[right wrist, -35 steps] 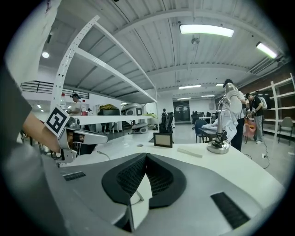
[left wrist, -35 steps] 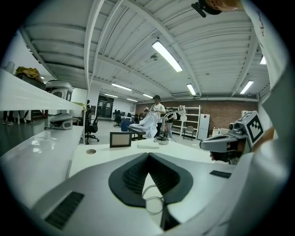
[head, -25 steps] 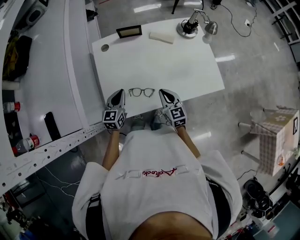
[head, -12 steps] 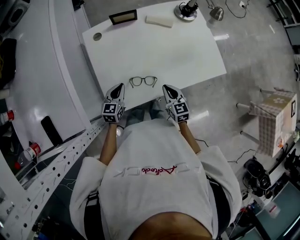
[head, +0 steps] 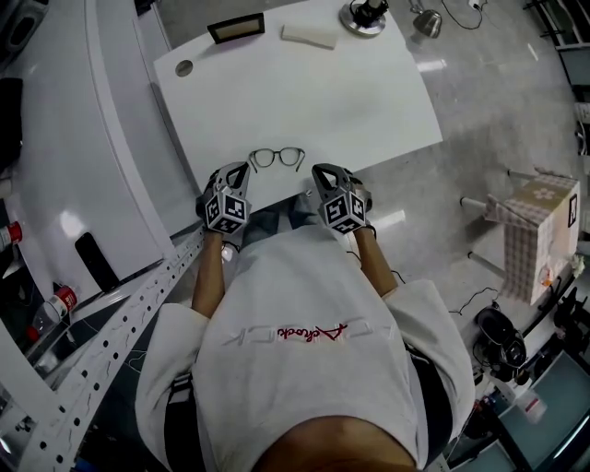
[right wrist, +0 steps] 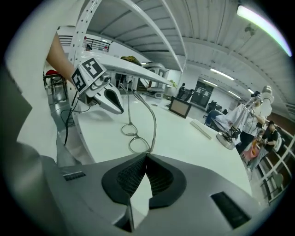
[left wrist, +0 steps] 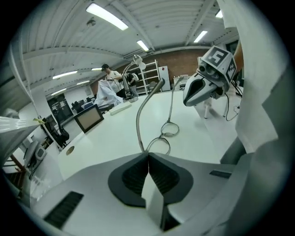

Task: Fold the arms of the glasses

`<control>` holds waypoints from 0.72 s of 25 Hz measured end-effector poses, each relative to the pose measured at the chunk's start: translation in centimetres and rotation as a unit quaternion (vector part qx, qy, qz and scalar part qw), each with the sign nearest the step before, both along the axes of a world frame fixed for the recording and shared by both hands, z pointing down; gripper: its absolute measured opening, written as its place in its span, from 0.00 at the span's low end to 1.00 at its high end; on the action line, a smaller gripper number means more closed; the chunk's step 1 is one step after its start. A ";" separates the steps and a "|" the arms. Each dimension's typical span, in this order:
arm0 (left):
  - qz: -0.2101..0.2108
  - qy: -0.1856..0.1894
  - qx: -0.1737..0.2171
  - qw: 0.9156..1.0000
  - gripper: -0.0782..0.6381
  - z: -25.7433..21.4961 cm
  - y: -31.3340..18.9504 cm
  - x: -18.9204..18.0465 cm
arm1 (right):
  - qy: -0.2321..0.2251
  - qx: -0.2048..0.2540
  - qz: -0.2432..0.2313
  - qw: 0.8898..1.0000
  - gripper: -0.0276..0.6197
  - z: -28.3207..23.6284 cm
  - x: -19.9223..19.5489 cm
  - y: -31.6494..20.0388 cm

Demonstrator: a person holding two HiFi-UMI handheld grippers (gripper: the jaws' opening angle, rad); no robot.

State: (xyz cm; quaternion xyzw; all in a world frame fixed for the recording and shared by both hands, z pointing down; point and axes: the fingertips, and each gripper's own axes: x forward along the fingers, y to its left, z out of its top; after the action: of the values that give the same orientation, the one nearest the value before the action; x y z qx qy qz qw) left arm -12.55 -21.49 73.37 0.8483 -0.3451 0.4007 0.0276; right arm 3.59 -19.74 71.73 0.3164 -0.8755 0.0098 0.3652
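glasses point(head: 277, 158): on table point(head: 350, 92) between both tips | left tongs point(head: 241, 170): closed, empty | right tongs point(head: 319, 171): closed, empty

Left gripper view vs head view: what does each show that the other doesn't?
Only the left gripper view: the left tool seen from behind, jaws together at the tips with nothing between them, and the arms of the glasses standing up off the table, unfolded.
Only the head view: the left tool's marker cube, a bottle at far left, a checkered box on the floor at right.
Both: the glasses on the white table, the right tool near them, the dark-framed panel at the far edge.
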 end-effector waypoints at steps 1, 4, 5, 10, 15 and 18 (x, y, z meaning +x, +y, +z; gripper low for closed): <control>0.004 -0.004 -0.007 1.000 0.17 0.4 -0.1 0.0 | 0.004 -0.004 -0.008 1.000 0.08 0.2 0.0 -0.1; 0.002 0.008 -0.041 0.999 0.33 1.1 -0.5 0.1 | 0.009 -0.020 -0.024 0.999 0.08 0.8 0.4 -0.7; 0.004 0.007 -0.049 0.999 0.39 1.3 -0.7 0.1 | 0.015 -0.027 -0.032 0.999 0.16 1.1 0.5 -0.9; 0.034 -0.035 -0.041 0.998 0.43 1.2 -2.1 -0.1 | 0.048 -0.020 -0.092 0.994 0.29 2.0 -0.5 -2.2; 0.067 -0.054 -0.036 0.996 0.43 0.8 -2.8 0.7 | 0.063 -0.013 -0.136 0.989 0.29 2.7 -2.1 -3.1; 0.077 -0.050 -0.036 0.995 0.40 0.4 -2.8 1.1 | 0.063 0.001 -0.149 0.987 0.26 2.2 -2.6 -3.4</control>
State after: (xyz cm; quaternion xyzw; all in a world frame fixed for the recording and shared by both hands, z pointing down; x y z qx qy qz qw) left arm -11.48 -24.32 73.75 0.8498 -0.2648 0.4557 0.0096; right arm 0.98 -23.13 73.88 0.1830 -0.8882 -0.0656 0.4163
